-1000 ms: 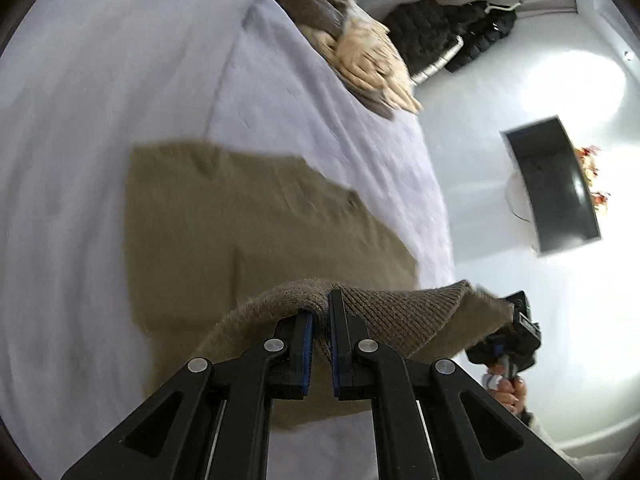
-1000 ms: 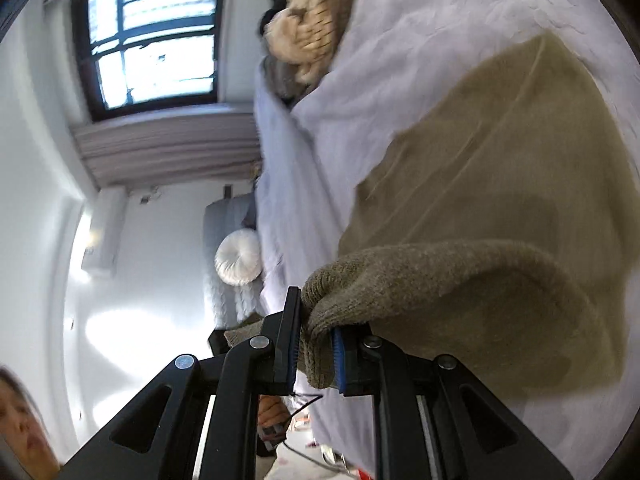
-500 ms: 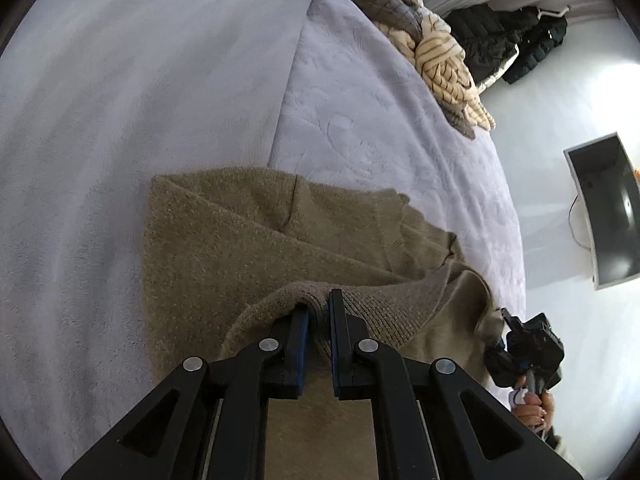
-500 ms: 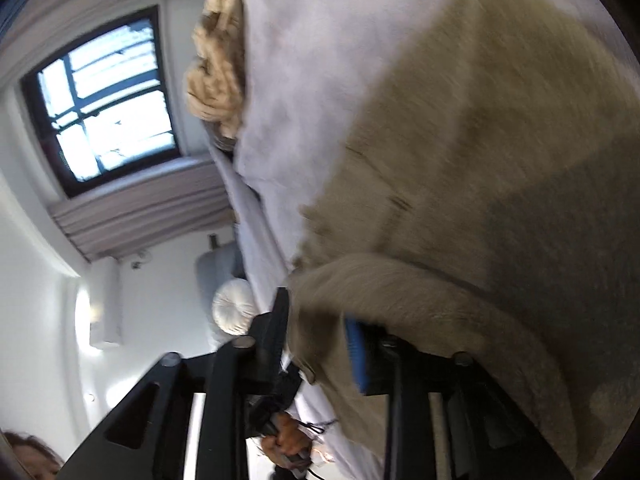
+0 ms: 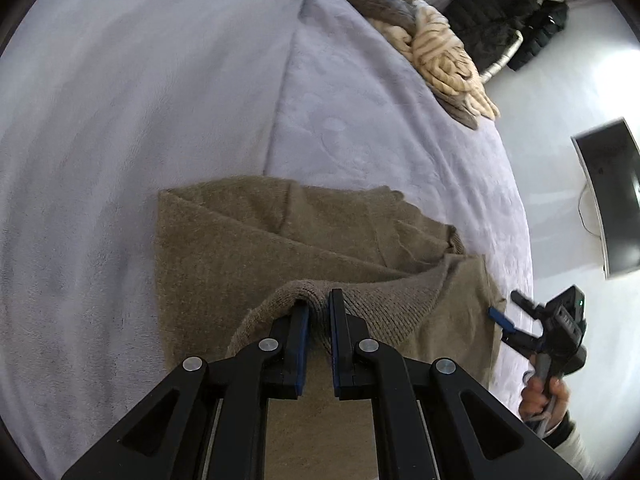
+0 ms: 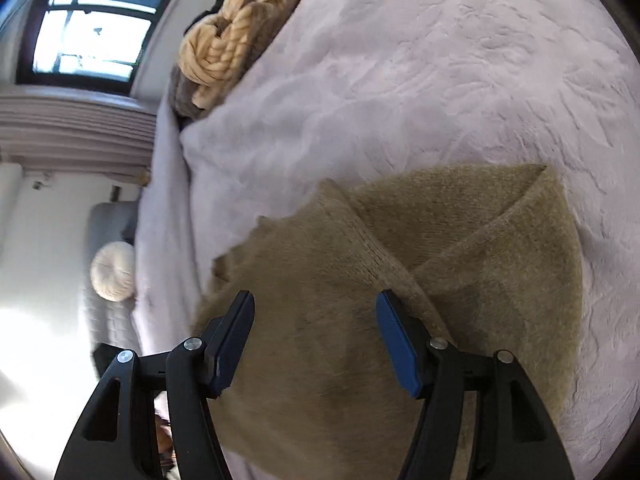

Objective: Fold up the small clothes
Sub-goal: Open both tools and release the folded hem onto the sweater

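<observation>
On the pale lilac bed (image 5: pixel 360 128), toward its near edge, lies an olive-brown knit sweater (image 5: pixel 248 248), partly folded over itself. Farthest left in the left wrist view, only plain blanket. At bottom centre, left gripper (image 5: pixel 319 308) with fingers (image 5: pixel 301 332) drawn narrow, pinching a ribbed fold of the sweater and holding it raised above the layer beneath. Farther up and right, a heap of cream and grey knitwear (image 5: pixel 436 56) near the bed's far edge, well apart from the sweater. Beyond that, dark jackets (image 5: pixel 504 28) on a white rack. At far right, a dark monitor (image 5: pixel 616 196), and below it right gripper (image 5: pixel 510 314) in a person's hand (image 5: pixel 544 394), just off the sweater's right edge.

From the right wrist view: window (image 6: pixel 88 20) at upper left, round cream cushion (image 6: pixel 113 271) lower down. Fingers (image 6: pixel 396 344) opening, already wide, hovering over the sweater with nothing pinched between them.
</observation>
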`<state>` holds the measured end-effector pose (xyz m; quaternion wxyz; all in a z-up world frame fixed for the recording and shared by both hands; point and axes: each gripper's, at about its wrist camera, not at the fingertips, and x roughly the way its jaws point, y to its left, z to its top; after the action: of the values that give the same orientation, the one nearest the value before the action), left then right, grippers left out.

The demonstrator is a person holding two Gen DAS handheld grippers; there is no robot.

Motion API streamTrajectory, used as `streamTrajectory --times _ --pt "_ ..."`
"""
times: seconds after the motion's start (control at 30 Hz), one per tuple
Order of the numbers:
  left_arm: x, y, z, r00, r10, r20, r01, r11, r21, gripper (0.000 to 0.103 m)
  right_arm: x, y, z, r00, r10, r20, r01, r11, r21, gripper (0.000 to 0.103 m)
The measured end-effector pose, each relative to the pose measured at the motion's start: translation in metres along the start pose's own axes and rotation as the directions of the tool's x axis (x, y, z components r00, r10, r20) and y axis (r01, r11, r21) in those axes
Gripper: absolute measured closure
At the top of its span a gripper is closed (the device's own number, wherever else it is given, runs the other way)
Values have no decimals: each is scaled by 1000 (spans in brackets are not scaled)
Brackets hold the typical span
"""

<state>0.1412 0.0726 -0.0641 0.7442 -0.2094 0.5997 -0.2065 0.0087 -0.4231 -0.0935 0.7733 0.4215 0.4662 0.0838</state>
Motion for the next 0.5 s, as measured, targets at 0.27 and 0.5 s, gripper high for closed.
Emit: streamTrajectory --times 0.27,0.5 --pt "-29 -24 -11 970 177 167 -199 971 130 1 -1 11 -7 994 -105 18 106 989 -102 35" --pt "8 -29 -8 971 220 96 -234 954 186 1 -11 27 0 949 -291 123 311 928 -203 35"
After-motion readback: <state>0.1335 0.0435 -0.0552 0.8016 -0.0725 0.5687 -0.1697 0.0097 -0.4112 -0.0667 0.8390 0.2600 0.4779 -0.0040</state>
